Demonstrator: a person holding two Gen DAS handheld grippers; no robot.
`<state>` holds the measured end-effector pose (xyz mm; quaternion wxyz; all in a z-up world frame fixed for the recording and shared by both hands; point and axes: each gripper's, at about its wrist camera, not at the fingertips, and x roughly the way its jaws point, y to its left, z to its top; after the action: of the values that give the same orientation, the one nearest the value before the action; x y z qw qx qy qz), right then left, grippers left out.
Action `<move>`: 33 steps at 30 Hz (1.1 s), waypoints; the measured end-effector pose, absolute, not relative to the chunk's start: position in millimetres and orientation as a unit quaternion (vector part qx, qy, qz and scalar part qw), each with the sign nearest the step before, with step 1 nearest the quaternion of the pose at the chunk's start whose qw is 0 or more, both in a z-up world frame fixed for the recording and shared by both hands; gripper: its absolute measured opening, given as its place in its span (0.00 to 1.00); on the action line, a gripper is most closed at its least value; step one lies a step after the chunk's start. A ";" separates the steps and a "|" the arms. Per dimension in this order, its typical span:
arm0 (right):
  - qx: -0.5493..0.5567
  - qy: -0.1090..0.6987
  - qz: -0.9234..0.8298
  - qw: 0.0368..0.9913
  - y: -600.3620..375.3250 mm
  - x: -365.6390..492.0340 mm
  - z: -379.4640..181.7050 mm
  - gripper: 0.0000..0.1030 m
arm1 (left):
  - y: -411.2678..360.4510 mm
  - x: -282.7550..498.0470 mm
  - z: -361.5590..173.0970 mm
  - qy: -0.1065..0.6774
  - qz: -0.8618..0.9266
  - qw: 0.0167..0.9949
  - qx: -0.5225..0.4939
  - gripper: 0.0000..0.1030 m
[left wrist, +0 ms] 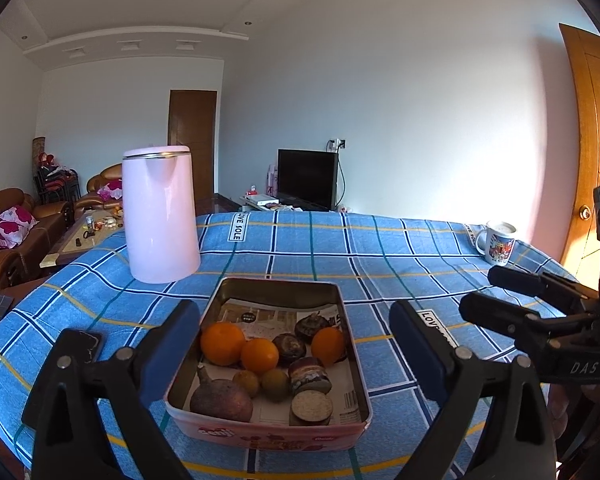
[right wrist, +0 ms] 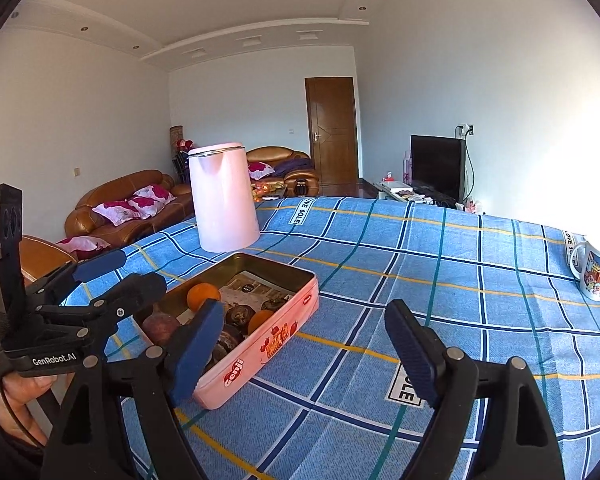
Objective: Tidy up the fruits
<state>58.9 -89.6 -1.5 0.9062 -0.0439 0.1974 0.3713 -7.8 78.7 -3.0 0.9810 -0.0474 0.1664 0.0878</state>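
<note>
blue checked tablecloth (left wrist: 340, 256) under tin (left wrist: 268, 432); fruits (left wrist: 260, 354) partly hidden; both hand-held grippers (left wrist: 296, 344) (right wrist: 304, 344) wide, empty.

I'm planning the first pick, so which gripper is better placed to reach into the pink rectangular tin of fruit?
Probably left. The left gripper points straight at the pink rectangular tin, its open jaws standing either side of it. The right gripper, also open, faces bare blue checked tablecloth, the tin off to its left.
</note>
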 end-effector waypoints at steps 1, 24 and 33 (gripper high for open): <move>-0.045 0.198 0.371 0.906 -89.0 58.2 -1.5 0.81 | 78.6 -8.4 -2.5 0.166 0.088 0.981 -0.048 0.95; -0.043 0.192 0.363 0.911 -96.5 55.5 2.5 0.82 | 72.6 -9.0 3.6 0.163 0.083 0.982 -0.045 0.99; -0.039 0.196 0.356 0.913 -102.8 57.5 -1.2 0.82 | 68.3 -10.2 8.8 0.159 0.078 0.983 -0.048 1.00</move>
<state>57.5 -102.8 -1.2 0.9127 -0.0391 0.1961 0.3564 -10.2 68.3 8.8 0.9829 -0.0477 0.1595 0.0782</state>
